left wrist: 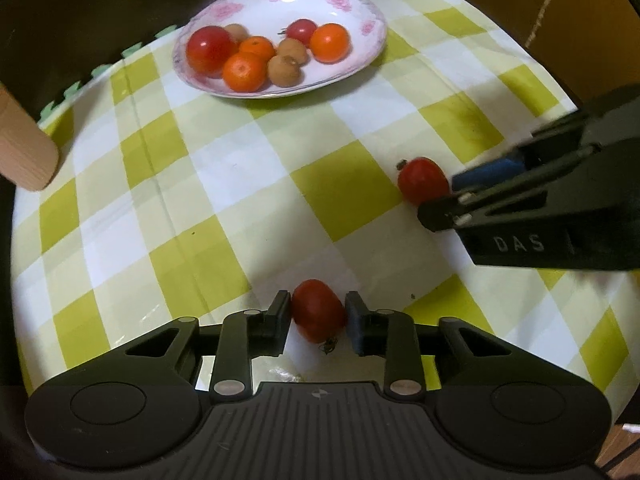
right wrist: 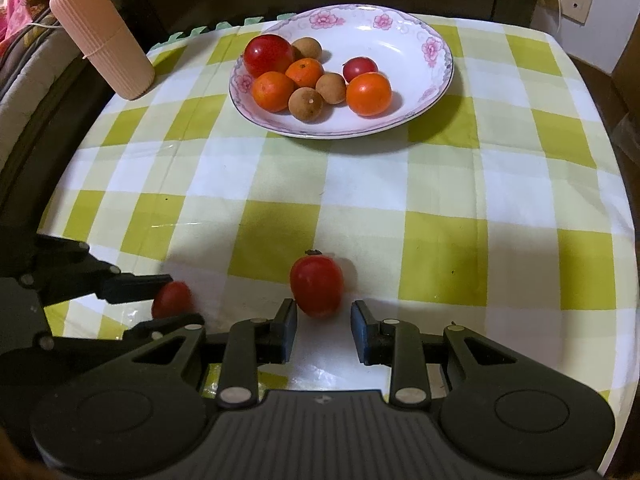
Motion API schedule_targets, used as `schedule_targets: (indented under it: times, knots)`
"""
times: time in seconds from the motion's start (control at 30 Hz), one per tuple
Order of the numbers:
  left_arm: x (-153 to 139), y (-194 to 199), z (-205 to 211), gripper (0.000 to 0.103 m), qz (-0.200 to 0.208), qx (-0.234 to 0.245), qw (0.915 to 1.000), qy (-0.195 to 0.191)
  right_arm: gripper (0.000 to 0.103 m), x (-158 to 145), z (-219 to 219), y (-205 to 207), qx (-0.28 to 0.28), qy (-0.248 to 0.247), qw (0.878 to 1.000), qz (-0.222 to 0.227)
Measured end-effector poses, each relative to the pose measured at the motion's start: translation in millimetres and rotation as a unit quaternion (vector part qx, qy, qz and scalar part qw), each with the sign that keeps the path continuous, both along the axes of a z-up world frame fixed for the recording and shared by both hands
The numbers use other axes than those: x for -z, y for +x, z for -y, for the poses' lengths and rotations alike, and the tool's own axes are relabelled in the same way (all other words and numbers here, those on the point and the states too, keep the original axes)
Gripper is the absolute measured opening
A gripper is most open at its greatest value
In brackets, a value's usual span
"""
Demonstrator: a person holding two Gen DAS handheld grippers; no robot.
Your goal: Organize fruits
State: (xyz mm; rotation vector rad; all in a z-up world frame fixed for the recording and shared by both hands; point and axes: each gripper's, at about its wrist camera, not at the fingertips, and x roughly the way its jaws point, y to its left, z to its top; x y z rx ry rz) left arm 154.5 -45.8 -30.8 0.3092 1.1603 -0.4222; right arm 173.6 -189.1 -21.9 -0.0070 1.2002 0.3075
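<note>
A small red tomato [left wrist: 318, 310] lies on the checked cloth between the pads of my left gripper [left wrist: 318, 320], and both pads touch its sides. The right wrist view shows this gripper [right wrist: 176, 300] from the side, shut on that tomato [right wrist: 172, 300]. A second red tomato [right wrist: 316, 286] rests just ahead of my right gripper [right wrist: 324, 320], whose pads stand apart, and only the left pad reaches its edge. From the left wrist view this tomato [left wrist: 424, 180] sits at the right gripper's [left wrist: 440, 196] tips. A flowered white plate [right wrist: 400, 40] [left wrist: 376, 28] at the back holds several tomatoes, oranges and brown longans.
A pink ribbed cylinder [right wrist: 104, 36] [left wrist: 24, 148] stands at the cloth's back left corner. A cardboard box [left wrist: 520, 0] rises beyond the right edge. The green-and-white cloth [right wrist: 440, 208] between the grippers and the plate carries nothing. Dark furniture borders the table at the back and left.
</note>
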Motion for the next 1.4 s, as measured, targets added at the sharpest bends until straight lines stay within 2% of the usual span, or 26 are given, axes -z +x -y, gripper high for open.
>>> schedule_targets:
  times: [0.1, 0.37, 0.47, 0.53, 0.63, 0.67, 0.7, 0.9, 1.4]
  knots:
    - [-0.2, 0.0, -0.4, 0.049, 0.004, -0.007, 1.0, 0.005, 0.028, 1.0, -0.3, -0.5, -0.001, -0.002, 1.0, 0.0]
    - [-0.4, -1.2, 0.5, 0.052, 0.006, -0.015, 0.9998, 0.008, 0.029, 1.6, -1.5, -0.7, -0.003, -0.003, 1.0, -0.001]
    - [-1.7, -2.7, 2.6, 0.04, 0.006, -0.012, 0.9999, 0.005, 0.029, 2.2, -1.2, -0.6, -0.004, -0.002, 1.0, 0.0]
    - [-2.4, -4.2, 5.1, 0.036, 0.008, -0.009, 0.9999, 0.007, 0.028, 2.2, -1.5, -1.0, -0.004, -0.004, 1.0, 0.002]
    - [-4.6, -2.5, 5.8, 0.035, 0.007, -0.01, 0.9999, 0.006, 0.026, 1.5, -3.2, -1.4, -0.012, -0.013, 1.0, 0.004]
    - [-5.7, -1.5, 5.2, 0.035, 0.006, -0.012, 0.9999, 0.003, 0.02, 1.0, -4.5, -2.1, -0.016, -0.017, 1.0, 0.006]
    - [-7.3, -0.4, 4.7, 0.035, 0.006, -0.015, 0.9999, -0.001, 0.017, 0.3, -5.5, -3.2, -0.019, -0.02, 1.0, 0.008]
    - [-16.9, 2.8, 2.9, 0.035, 0.012, -0.025, 0.9994, -0.019, 0.008, -4.8, -4.0, -4.2, -0.016, -0.013, 1.0, 0.011]
    - [-30.7, 20.6, -6.1, 0.036, 0.017, -0.059, 0.9968, -0.053, 0.007, -20.4, 12.2, -0.2, 0.015, 0.024, 0.999, 0.021]
